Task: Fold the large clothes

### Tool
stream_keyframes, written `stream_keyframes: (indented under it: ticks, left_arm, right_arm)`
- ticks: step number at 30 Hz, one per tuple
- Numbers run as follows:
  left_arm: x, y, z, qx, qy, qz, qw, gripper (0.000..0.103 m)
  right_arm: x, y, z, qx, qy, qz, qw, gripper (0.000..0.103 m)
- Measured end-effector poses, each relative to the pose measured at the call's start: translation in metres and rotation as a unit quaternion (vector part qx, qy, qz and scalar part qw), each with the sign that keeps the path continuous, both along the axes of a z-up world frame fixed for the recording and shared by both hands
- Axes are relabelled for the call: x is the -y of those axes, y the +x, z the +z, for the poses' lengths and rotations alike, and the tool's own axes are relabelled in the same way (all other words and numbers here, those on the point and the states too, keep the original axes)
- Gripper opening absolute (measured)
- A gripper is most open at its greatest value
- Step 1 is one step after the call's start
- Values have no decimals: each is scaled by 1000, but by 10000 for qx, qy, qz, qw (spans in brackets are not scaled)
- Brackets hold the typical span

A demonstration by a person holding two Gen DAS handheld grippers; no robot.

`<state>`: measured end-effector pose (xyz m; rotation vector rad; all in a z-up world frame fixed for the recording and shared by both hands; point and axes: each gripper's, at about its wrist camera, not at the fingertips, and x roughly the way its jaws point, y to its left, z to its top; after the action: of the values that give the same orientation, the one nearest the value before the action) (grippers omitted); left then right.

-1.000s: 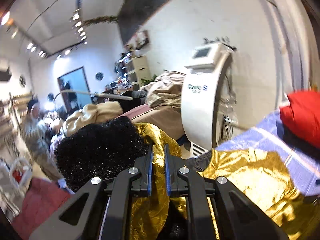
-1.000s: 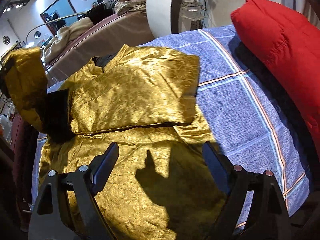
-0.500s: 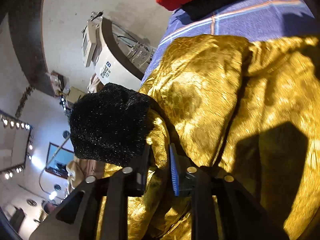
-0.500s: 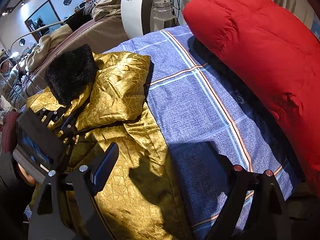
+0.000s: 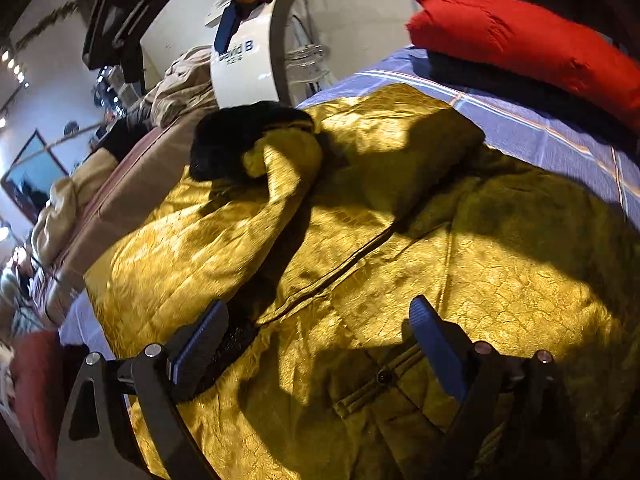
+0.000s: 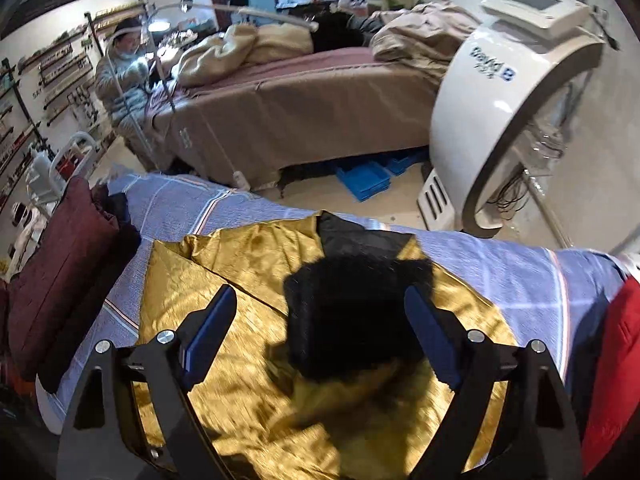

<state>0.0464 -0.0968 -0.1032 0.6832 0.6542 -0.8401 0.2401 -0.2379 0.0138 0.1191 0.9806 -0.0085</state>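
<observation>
Mid-fold: shiny gold quilted jacket (image 5: 400, 264) with black fur cuff (image 6: 356, 316) on blue plaid bed (image 6: 500, 268), sleeves lying folded in; left gripper (image 5: 316, 340) and right gripper (image 6: 320, 324) fingers wide apart, holding nothing; next likely grasp the near hem.

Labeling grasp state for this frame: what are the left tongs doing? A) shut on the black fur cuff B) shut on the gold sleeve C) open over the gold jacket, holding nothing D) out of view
C: the left tongs stand wide apart above the gold jacket with only flat fabric between them; the black fur cuff lies farther off, untouched.
</observation>
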Motion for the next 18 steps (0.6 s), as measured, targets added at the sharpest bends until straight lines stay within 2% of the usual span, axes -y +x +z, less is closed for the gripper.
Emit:
stream_keyframes:
  ticks: [2, 4, 6, 8, 9, 10, 12, 14, 16, 18]
  left_arm:
    - [-8, 6, -7, -23, 127, 121, 9998, 90]
    - [-9, 16, -3, -119, 97, 227, 9996, 90]
    - [-18, 22, 7, -352, -115, 340, 9987, 90]
    - [-26, 28, 24, -672, -380, 474, 9959, 90]
    - [-31, 29, 32, -769, -520, 511, 9944, 90]
    - [-35, 31, 44, -846, -664, 524, 9928, 91]
    - [-41, 38, 65, -987, -1014, 535, 9885, 97]
    - [-41, 50, 80, -1246, -1396, 496, 9811, 97]
    - [-37, 64, 83, -1429, -1520, 598, 9762, 97]
    - [-29, 83, 78, -1510, -1566, 812, 9727, 97]
  right_arm:
    - [-21, 57, -22, -457, -152, 165, 9987, 85]
    - [-28, 104, -56, -1243, -252, 110, 9919, 85]
    - [-27, 125, -94, -2128, -325, 39, 9765, 85]
    - [-24, 120, -111, -2612, -1134, -51, 9586, 85]
    - [-18, 109, -111, -2609, -1565, -122, 9525, 85]
    - [-9, 93, -105, -2491, -1798, -185, 9515, 85]
    - [17, 49, -91, -2259, -1849, -297, 9560, 85]
    - [50, 1, -82, -2159, -1685, -539, 9603, 85]
    - [88, -52, -80, -2114, -1336, -1014, 9629, 85]
    - [121, -101, -86, -2125, -823, -1589, 9606, 85]
